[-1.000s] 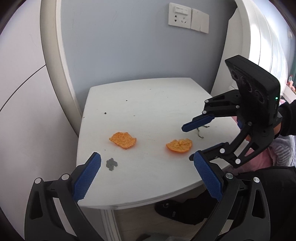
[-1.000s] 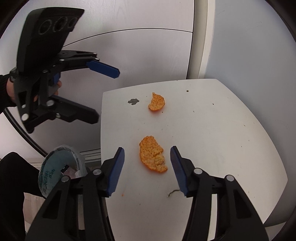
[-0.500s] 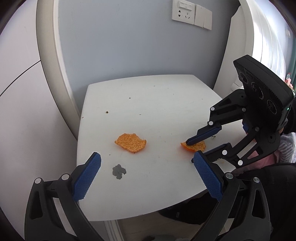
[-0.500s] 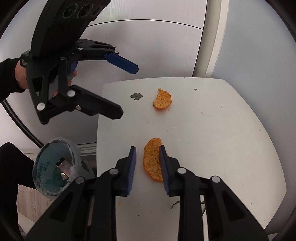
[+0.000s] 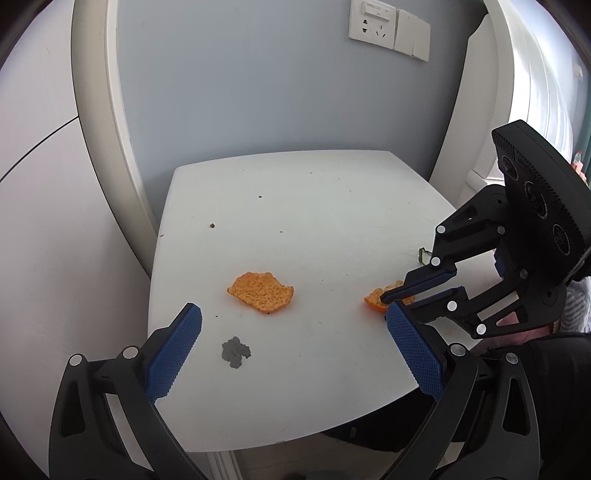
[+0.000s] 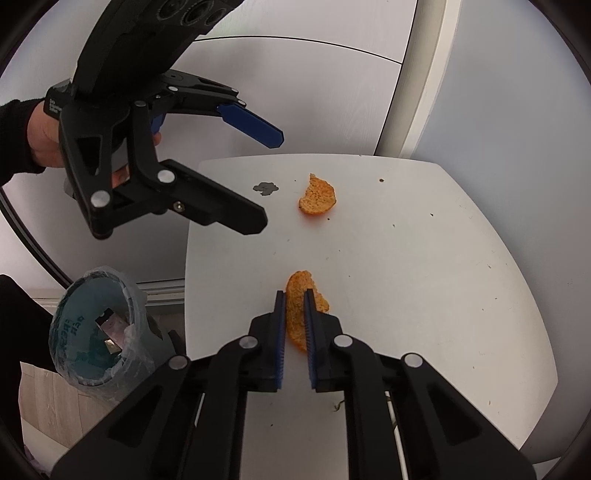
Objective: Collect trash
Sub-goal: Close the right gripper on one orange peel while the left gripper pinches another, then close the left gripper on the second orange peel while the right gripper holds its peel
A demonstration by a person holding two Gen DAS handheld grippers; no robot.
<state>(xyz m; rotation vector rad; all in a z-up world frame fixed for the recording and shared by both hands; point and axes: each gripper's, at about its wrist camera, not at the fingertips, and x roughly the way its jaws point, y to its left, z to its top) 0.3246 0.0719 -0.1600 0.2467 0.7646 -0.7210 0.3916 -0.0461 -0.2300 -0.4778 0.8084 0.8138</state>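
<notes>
Two orange peels lie on a small white table [image 5: 332, 206]. My right gripper [image 6: 294, 295] is shut on the near peel [image 6: 297, 291], which still rests on the table; in the left wrist view this peel [image 5: 375, 297] shows at the right gripper's tips [image 5: 388, 297]. The far peel [image 5: 260, 291] lies free, also seen in the right wrist view [image 6: 317, 195]. My left gripper [image 5: 291, 321] is open and empty, held above the table's edge; it also shows in the right wrist view [image 6: 264, 177].
A grey scrap [image 5: 235, 350] lies near the table's front left edge. A small stem [image 5: 422, 254] lies at the right edge. A bin lined with a plastic bag [image 6: 96, 325] stands on the floor beside the table. A wall socket [image 5: 371, 18] is on the blue wall.
My right gripper has closed from wide open onto the near orange peel. My left gripper has moved closer over the table and stays open.
</notes>
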